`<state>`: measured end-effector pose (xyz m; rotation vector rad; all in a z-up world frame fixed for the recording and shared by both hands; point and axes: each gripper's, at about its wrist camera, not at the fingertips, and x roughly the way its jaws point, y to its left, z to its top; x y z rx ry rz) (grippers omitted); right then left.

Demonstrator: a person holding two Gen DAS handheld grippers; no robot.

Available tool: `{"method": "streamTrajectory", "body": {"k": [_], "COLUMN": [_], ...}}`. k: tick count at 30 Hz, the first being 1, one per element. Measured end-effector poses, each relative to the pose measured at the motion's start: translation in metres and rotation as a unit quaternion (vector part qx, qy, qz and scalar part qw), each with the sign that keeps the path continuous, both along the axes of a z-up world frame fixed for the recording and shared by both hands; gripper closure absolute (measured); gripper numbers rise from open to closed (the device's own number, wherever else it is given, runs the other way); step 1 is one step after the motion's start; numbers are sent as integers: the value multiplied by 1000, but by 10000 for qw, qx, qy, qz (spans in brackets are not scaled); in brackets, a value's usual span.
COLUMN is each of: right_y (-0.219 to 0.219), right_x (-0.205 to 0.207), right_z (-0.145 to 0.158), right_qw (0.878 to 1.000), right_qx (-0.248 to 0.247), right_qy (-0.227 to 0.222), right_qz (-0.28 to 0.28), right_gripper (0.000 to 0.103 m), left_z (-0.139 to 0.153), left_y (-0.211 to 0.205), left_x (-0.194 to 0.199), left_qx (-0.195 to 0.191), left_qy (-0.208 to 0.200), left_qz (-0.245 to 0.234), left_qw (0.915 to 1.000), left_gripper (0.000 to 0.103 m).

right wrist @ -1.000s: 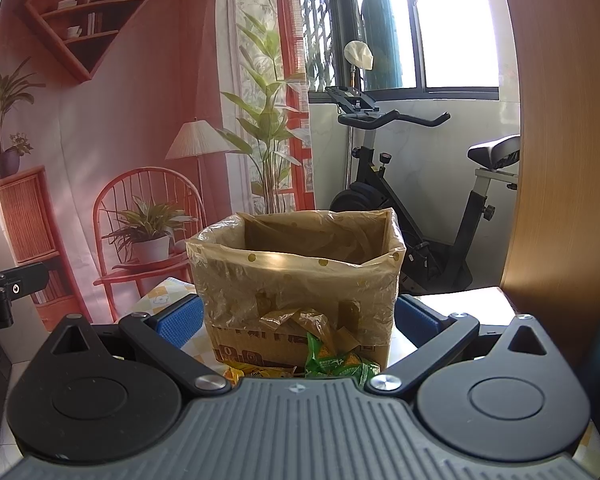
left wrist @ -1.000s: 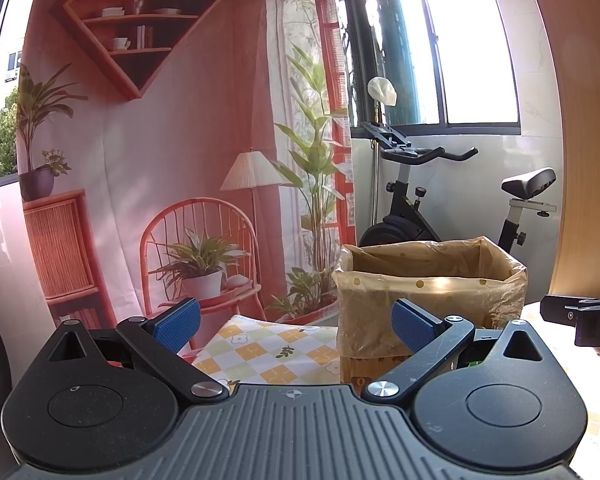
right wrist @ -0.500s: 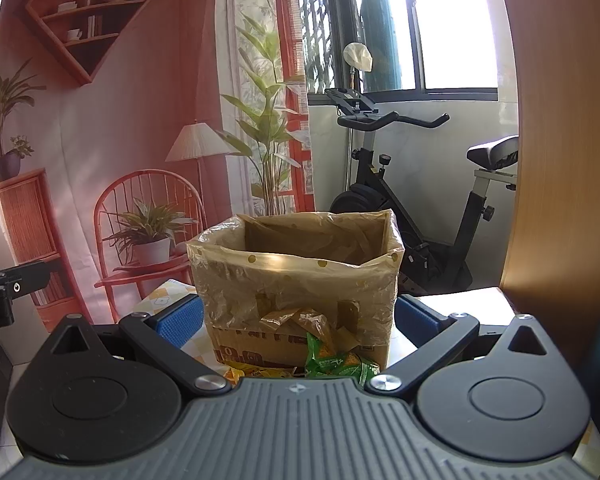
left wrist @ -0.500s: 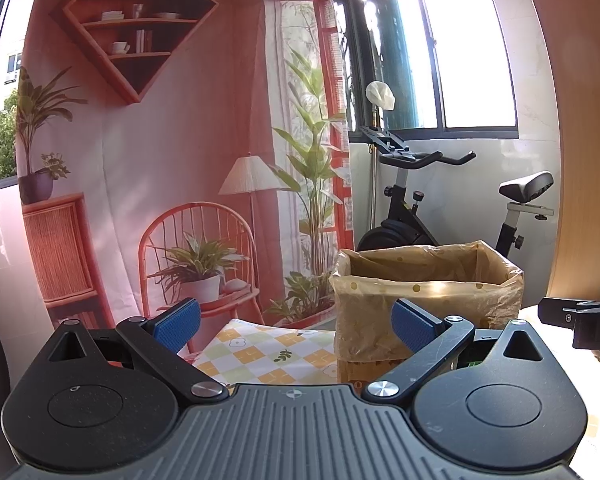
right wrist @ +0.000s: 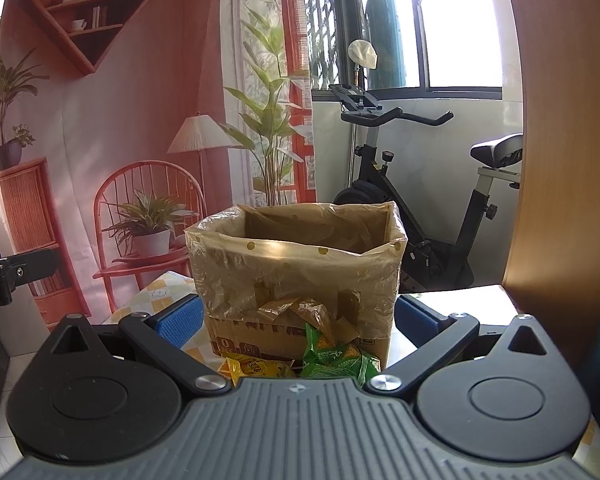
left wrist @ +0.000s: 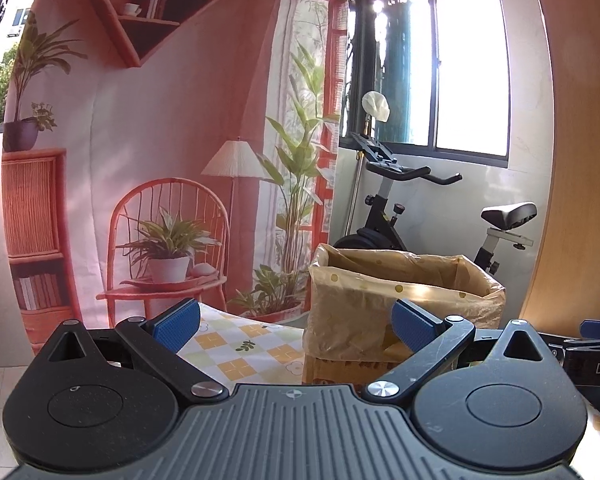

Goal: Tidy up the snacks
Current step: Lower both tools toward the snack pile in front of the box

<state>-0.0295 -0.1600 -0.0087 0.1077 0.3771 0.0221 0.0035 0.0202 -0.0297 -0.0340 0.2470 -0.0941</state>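
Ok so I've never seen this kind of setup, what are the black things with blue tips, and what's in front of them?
They are two hand-held grippers, each carrying a camera that looks out along its fingers. The left gripper and the right gripper are both open and hold nothing. Ahead stands a cardboard box lined with a brownish plastic bag on a yellow-checked tablecloth. In the right view, a green snack packet and a yellow snack packet lie at the box's base. Behind are a printed room backdrop and a black exercise bike.
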Motion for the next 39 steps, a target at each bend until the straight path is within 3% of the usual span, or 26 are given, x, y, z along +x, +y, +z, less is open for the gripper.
{"method": "streamTrajectory", "body": {"k": [7, 15, 21, 26, 33, 39], "right_y": [-8, -17, -21, -23, -27, -20], "right_x": [9, 14, 15, 19, 24, 24], "right_z": [-44, -92, -119, -124, -138, -146], "right_qw": [9995, 9965, 9914, 9912, 9885, 9890], "right_qx": [34, 79, 323, 276, 258, -144], "right_qy": [290, 822, 1270, 1292, 1484, 1465], "right_qz": [-82, -132, 4, -25, -157, -122], "right_gripper": [0, 0, 0, 0, 2, 2], "left_z": [-36, -67, -91, -109, -127, -141], "left_y": [5, 0, -6, -9, -21, -22], "left_x": [16, 32, 38, 42, 64, 93], "left_qx": [132, 188, 303, 261, -400, -1295], "left_qy": [245, 586, 870, 1140, 1711, 2466], "left_qz": [119, -143, -447, -599, -645, -426], "left_qw": [9995, 9980, 9947, 9913, 9823, 9595], "left_gripper": [0, 1, 1, 1, 1, 3]}}
